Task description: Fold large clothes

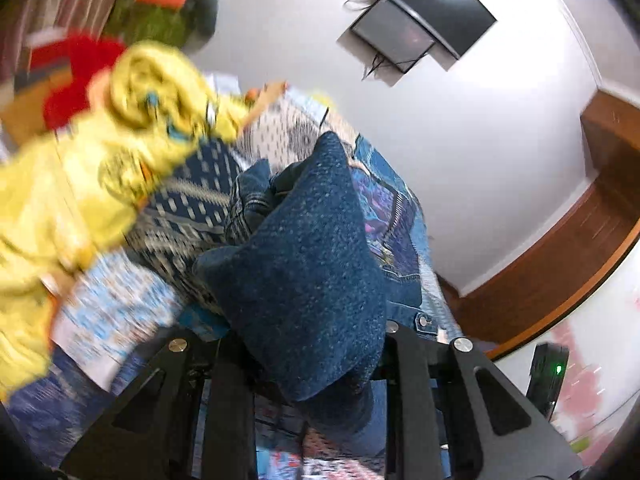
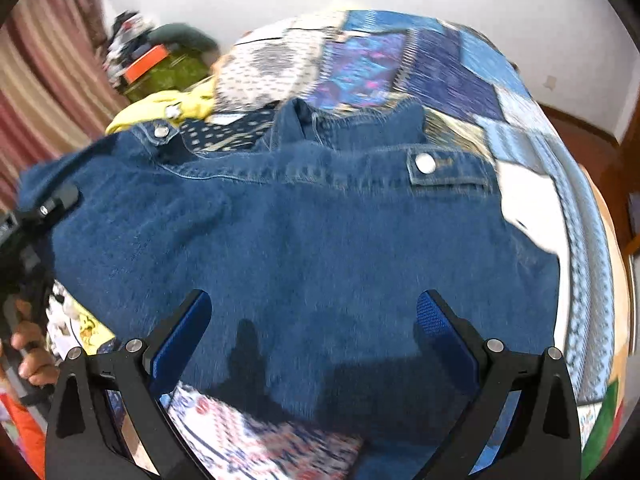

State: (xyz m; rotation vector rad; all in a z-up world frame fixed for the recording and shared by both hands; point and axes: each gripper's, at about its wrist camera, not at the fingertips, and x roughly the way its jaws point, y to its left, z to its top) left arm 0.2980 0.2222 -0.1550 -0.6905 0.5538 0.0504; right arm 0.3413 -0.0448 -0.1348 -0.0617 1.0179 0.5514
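Note:
A dark blue denim jacket (image 2: 304, 232) with metal snap buttons lies spread over the bed. In the right wrist view my right gripper (image 2: 314, 304) hovers just above its near part, jaws wide open, blue pads clear of the cloth. In the left wrist view my left gripper (image 1: 308, 344) is shut on a fold of the denim jacket (image 1: 312, 264), which rises as a lifted peak between the black fingers. The left gripper (image 2: 52, 204) also shows at the left edge of the right wrist view, at the jacket's raised left side, with a person's hand (image 2: 28, 356) below it.
A patchwork bedspread (image 2: 440, 68) in blues and whites covers the bed. A crumpled yellow garment (image 1: 80, 168) lies left of the jacket, with a red cloth (image 1: 76, 80) behind it. A green bag (image 2: 168, 68) and striped curtain (image 2: 40, 100) stand at the back left. Two screens (image 1: 420, 20) hang on the wall.

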